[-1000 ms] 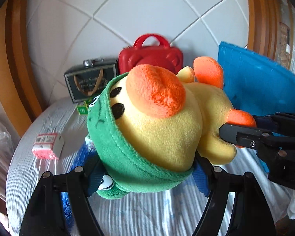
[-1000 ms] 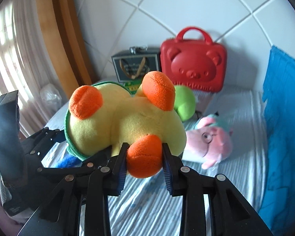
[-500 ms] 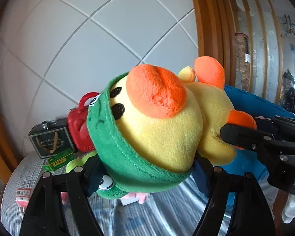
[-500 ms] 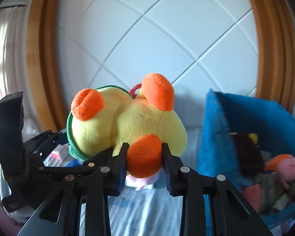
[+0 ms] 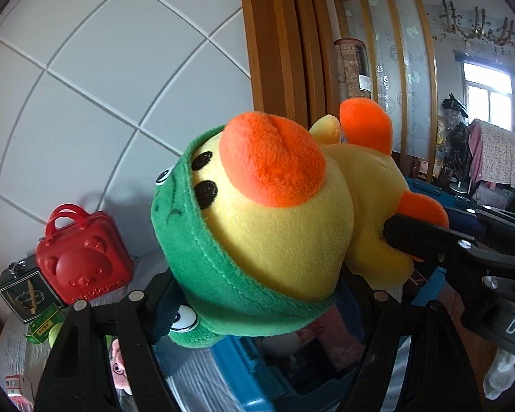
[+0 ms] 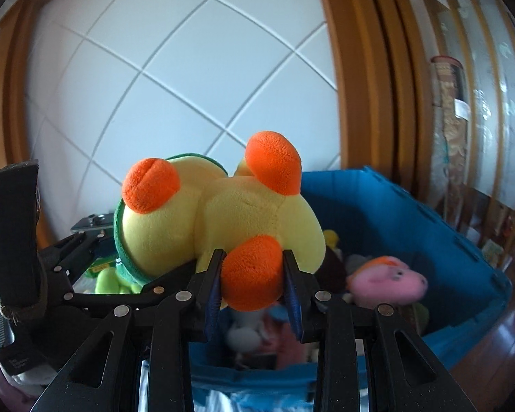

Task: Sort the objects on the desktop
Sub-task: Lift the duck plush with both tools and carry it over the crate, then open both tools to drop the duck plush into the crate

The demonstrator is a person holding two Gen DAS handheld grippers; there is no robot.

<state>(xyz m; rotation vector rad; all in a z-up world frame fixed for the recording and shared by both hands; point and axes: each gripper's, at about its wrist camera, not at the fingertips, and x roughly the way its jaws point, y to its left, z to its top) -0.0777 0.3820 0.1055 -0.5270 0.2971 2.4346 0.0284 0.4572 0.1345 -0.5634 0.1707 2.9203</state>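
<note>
We held the duck (image 6: 223,219) aloft over the blue bin (image 6: 412,219), left tongs (image 5: 257,295) clamping its hooded head, right tongs (image 6: 254,285) pinching one orange foot. Best to lower it well inside, then release both together.

Yellow plush duck (image 5: 292,226), green hood, orange beak/feet, on its back, held above blue bin (image 6: 412,213).
</note>
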